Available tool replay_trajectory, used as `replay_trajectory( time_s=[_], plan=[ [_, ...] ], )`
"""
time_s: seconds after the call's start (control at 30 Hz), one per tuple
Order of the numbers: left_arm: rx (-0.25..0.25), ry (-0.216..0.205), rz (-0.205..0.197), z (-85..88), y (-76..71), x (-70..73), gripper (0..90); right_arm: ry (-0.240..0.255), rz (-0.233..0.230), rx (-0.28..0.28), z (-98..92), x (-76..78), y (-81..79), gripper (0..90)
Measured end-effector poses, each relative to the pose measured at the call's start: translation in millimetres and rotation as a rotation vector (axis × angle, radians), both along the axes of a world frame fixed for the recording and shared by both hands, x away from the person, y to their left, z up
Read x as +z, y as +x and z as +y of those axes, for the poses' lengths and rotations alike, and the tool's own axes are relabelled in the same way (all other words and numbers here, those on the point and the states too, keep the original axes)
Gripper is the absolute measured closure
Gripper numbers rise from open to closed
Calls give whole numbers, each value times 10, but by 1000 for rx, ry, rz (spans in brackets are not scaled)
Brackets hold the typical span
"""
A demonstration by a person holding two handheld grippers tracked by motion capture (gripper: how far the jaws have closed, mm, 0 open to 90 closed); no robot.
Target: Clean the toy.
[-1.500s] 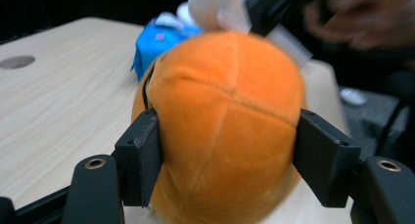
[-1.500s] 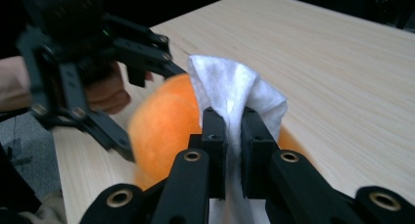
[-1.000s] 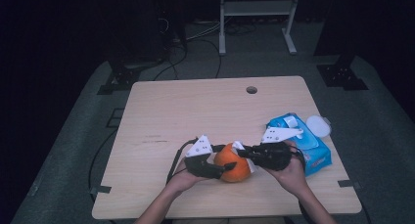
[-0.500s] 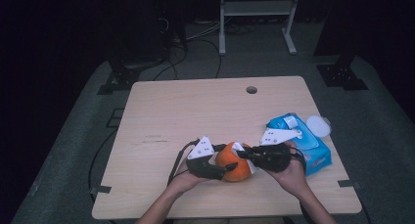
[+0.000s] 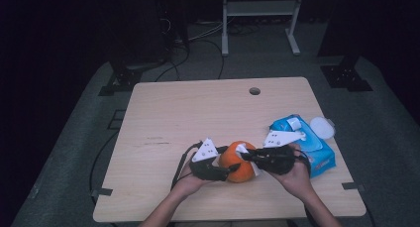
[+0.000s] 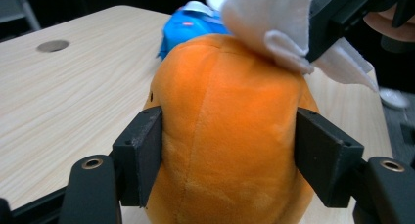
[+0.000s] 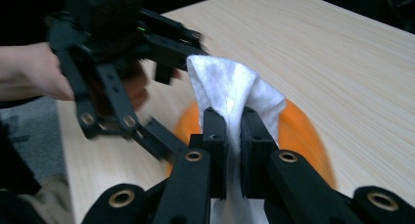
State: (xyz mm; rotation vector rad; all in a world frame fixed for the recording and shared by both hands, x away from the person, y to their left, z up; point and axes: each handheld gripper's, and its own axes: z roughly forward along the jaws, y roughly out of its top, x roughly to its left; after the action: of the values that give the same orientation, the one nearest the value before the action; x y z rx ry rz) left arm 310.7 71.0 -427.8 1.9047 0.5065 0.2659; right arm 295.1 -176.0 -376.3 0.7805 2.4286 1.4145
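Note:
An orange plush toy stands near the table's front edge. My left gripper reaches it from the left. In the left gripper view its jaws have just been closing and its pads press both sides of the plush. My right gripper comes from the right, shut on a folded white wipe. In the right gripper view, the wipe stands up from between the closed jaws of my right gripper and lies on top of the plush.
A blue pack of wipes lies by the right hand, with a white round lid beside it. The wooden table has a cable hole near its far edge. Cables and stand feet lie on the floor beyond.

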Motion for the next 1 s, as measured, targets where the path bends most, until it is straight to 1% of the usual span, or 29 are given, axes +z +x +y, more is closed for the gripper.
replay_trajectory(
  time_s=[0.03,0.07,0.13,0.17,0.23,0.27,0.33,0.4,0.47,0.53,0.6,0.63,0.7,0.73,0.77,0.8,0.9,0.97,1.0],
  plan=[
    [8,-7,13,9,10,-2,319,1,8,-14,-47,-21,24,829],
    [11,-11,17,7,15,-4,316,6,25,-25,-88,-46,40,829],
    [15,-5,12,-25,2,-3,307,11,39,-30,-117,-74,37,829],
    [21,-6,14,-35,-3,-2,305,6,37,-25,-97,-62,16,829],
    [26,-13,20,-45,-5,-3,305,20,38,15,-42,-44,-12,829],
    [21,-8,15,-51,-11,-5,305,23,39,33,3,-41,-28,829],
    [14,2,3,-50,-24,-3,305,-19,3,33,72,-38,-46,830],
    [-1,0,3,-47,-29,-3,304,0,8,12,41,-31,-13,830],
    [-30,11,-12,-61,-51,-3,303,8,4,-16,-24,-26,13,827],
    [-72,21,-19,-66,-70,5,294,12,9,-37,-91,-25,35,827],
    [-88,18,-22,-54,-68,20,271,20,26,-47,-155,-48,58,828],
    [-82,11,-17,-54,-57,21,240,25,33,-48,-174,-62,63,827],
    [-53,22,-7,-49,-17,-1,149,17,31,-46,-187,-72,66,827],
    [-45,12,9,-50,6,-29,110,16,32,-44,-189,-69,66,827],
    [-54,7,26,-49,23,-57,107,16,33,-43,-185,-66,63,827],
    [-68,1,32,-59,25,-84,130,15,32,-41,-172,-61,55,827],
    [-79,16,13,-83,-7,-105,206,-6,15,-26,-71,-32,-6,826],
    [-83,21,4,-91,-21,-110,239,-1,8,4,4,-13,-46,826],
    [-84,21,3,-99,-35,-118,252,-6,-3,27,65,-2,-73,826]
  ],
)
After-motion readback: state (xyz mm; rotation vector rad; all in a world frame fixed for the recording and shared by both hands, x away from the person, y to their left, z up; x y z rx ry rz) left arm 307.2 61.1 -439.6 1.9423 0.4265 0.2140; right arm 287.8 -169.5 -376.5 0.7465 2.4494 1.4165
